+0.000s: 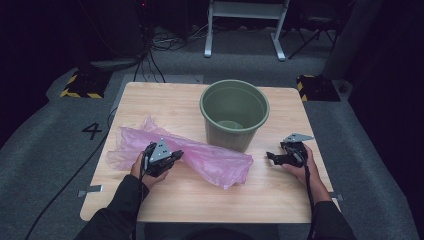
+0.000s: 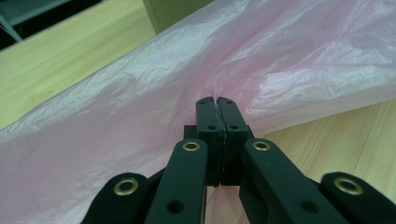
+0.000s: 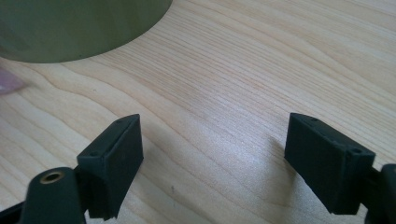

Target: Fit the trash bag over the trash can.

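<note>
A crumpled pink plastic bag [image 1: 200, 157] lies across the wooden table [image 1: 165, 105], in front of an empty green bin [image 1: 234, 114]. My left gripper [image 1: 175, 156] is shut on a fold of the pink bag [image 2: 140, 107]; in the left gripper view the thin film is pinched between the closed jaws of that gripper [image 2: 217, 100]. My right gripper [image 1: 272, 158] rests low over the table to the right of the bin, open with nothing between its jaws. In the right gripper view, that gripper [image 3: 212, 144] is over bare wood, with the bin's wall [image 3: 70, 28] at top left.
The table's right part [image 1: 285, 195] and front strip are bare wood. Beyond the table, the grey floor holds cables [image 1: 150, 60], a white frame [image 1: 245, 25] and yellow-black blocks [image 1: 80, 85].
</note>
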`<state>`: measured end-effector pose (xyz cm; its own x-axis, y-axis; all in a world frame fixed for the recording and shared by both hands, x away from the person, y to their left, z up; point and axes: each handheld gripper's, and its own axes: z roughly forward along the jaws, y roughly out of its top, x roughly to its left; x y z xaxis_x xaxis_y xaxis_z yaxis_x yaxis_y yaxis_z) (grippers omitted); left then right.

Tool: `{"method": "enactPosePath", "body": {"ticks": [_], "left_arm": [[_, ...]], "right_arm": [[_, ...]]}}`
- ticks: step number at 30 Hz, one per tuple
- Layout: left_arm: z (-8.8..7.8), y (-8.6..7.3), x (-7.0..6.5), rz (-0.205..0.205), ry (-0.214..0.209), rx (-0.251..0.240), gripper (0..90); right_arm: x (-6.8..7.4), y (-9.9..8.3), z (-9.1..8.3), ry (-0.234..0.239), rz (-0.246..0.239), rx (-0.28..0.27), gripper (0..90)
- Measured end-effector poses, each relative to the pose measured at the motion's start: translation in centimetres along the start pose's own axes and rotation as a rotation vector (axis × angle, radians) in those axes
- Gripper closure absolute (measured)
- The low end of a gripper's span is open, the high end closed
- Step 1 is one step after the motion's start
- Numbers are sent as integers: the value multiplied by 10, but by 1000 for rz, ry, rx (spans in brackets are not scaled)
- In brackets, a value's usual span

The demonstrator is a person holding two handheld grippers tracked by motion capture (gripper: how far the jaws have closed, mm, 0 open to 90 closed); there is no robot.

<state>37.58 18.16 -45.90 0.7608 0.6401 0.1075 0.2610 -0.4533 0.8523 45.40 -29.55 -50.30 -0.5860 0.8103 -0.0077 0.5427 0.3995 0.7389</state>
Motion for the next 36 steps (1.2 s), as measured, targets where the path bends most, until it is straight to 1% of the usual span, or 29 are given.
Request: {"method": "enactPosePath", "body": {"ticks": [4,6,7,8,10,11,12,13,14,16,18,20,24,26,27,28,30,36], "left_arm": [[-6,2,2,-10,16,-21,894],[-7,2,2,-7,21,-22,894],[-11,3,2,-1,31,-27,894],[-15,4,2,-2,42,-42,894],[-17,5,2,-2,41,-48,894],[-23,8,3,3,56,-65,894],[-26,10,3,2,61,-79,894],[-26,10,3,2,61,-79,894],[-31,12,1,6,59,-94,894],[-35,14,-2,24,61,-114,894],[-37,15,-3,29,57,-123,894],[-43,19,-6,35,54,-157,894],[-51,25,-9,47,47,-197,894],[-53,26,-10,46,43,-205,894],[-55,28,-11,52,47,-210,894],[-58,30,-13,54,44,-228,894],[-61,33,-15,67,40,-238,894],[-71,42,-20,71,27,-289,895]], "right_arm": [[0,0,0,0,0,-1,193],[0,0,0,0,0,-1,193],[0,0,0,0,0,-1,193],[0,0,0,0,0,-1,193],[0,0,0,0,-1,-1,193],[0,0,0,0,0,-1,193],[0,0,0,-1,1,-1,193],[1,0,0,-1,2,0,193],[1,0,0,-2,3,-1,193],[1,-1,0,-3,3,-1,193],[1,-1,0,-3,5,-2,193],[1,-1,0,-4,2,-3,193],[1,0,0,-3,4,-3,193],[1,0,0,-3,4,-3,193],[1,-1,0,-4,4,-3,193],[2,-1,-1,-7,6,-4,193],[2,-1,-1,-8,7,-4,193],[2,-1,-1,-8,6,-2,193]]}}
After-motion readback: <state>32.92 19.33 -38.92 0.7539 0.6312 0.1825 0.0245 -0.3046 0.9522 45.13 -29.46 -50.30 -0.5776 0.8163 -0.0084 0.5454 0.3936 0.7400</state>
